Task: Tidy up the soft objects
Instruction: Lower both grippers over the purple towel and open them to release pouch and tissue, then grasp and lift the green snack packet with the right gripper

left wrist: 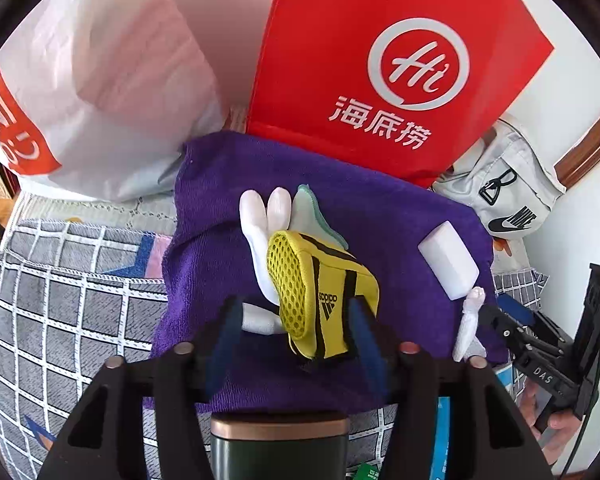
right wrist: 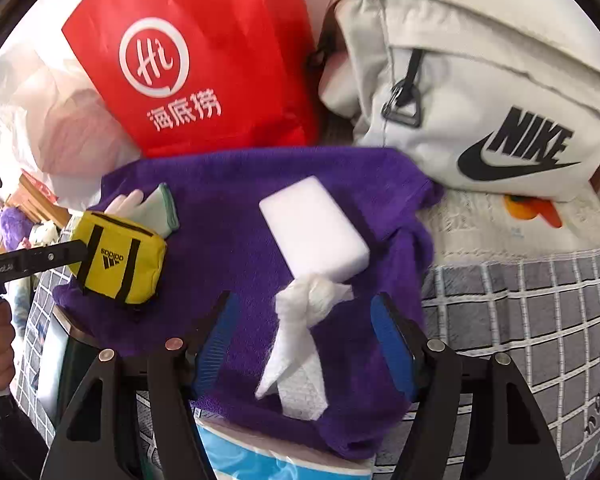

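A purple towel lies spread over a grey checked cloth. On it are a yellow Adidas pouch, a white glove with a green-edged cloth behind it, a white sponge block and a knotted white tissue. My left gripper is open with the pouch between its blue pads, touching the right one. My right gripper is open around the tissue.
A red Haidilao paper bag stands behind the towel. A white plastic bag is left of it. A grey Nike bag lies at the right. The grey checked cloth covers the surface.
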Action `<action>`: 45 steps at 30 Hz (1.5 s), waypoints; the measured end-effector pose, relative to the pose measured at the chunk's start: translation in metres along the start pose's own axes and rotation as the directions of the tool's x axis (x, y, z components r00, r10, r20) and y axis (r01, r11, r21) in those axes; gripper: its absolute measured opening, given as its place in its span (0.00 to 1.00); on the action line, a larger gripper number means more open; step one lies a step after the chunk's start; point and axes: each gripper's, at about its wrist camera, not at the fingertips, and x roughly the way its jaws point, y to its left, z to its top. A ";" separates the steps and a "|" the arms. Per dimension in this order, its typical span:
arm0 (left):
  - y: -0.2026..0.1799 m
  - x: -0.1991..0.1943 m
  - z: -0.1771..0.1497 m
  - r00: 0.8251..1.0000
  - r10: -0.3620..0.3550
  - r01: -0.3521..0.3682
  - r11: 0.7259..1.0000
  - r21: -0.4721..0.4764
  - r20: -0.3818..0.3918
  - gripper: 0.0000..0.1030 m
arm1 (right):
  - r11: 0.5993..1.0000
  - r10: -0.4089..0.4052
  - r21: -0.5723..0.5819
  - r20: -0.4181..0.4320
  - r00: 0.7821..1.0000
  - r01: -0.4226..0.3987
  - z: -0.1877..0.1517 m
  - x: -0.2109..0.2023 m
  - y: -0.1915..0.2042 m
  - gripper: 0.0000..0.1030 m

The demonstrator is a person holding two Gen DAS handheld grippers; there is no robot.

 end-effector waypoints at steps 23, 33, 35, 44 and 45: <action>0.014 -0.099 -0.094 0.996 0.030 -0.034 0.999 0.041 0.086 0.53 | 0.966 0.126 -0.227 0.005 0.992 -0.121 -0.108 -0.075 0.111 0.43; 0.031 -0.105 -0.146 0.997 -0.032 0.031 0.999 0.018 0.068 0.53 | 0.917 0.071 -0.382 -0.130 0.989 -0.116 -0.150 -0.045 0.157 0.43; 0.036 -0.108 -0.153 0.997 -0.037 0.036 0.999 0.010 0.070 0.53 | 0.904 0.038 -0.415 -0.155 0.987 -0.100 -0.155 -0.035 0.162 0.43; 0.051 -0.113 -0.169 0.997 -0.031 0.030 1.000 0.006 0.071 0.53 | 0.892 0.026 -0.447 -0.094 0.995 -0.065 -0.152 -0.039 0.164 0.23; 0.052 -0.113 -0.170 0.997 -0.027 0.026 1.000 0.006 0.069 0.53 | 0.904 0.047 -0.421 -0.087 0.995 -0.079 -0.149 -0.043 0.161 0.23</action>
